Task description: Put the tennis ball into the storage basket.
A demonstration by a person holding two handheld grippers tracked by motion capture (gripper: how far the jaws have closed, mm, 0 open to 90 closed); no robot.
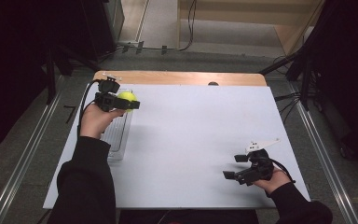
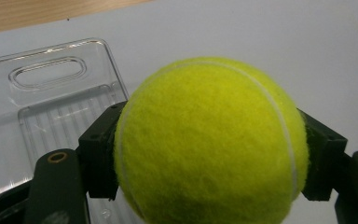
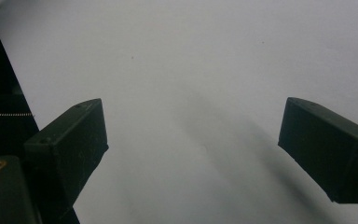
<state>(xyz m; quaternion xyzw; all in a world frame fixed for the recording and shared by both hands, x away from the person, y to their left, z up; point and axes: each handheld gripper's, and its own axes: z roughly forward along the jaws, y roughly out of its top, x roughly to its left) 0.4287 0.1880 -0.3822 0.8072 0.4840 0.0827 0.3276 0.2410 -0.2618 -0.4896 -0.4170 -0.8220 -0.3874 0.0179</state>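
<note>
Two pairs of tongs work over the white desk (image 1: 191, 140) in the high view: the left tongs (image 1: 131, 103) grip a yellow tennis ball (image 1: 127, 100), carried just above the far end of a clear plastic tray (image 1: 116, 140) by the desk's left edge, while the right tongs (image 1: 235, 167) rest spread well away from the tray, so the pick-up looks done and setting the ball down is left. In the left gripper view the jaws clamp the ball's two sides, with the tray below and nothing lying in the part that shows; in the right gripper view the jaws stand wide apart over bare desk, holding nothing
</note>
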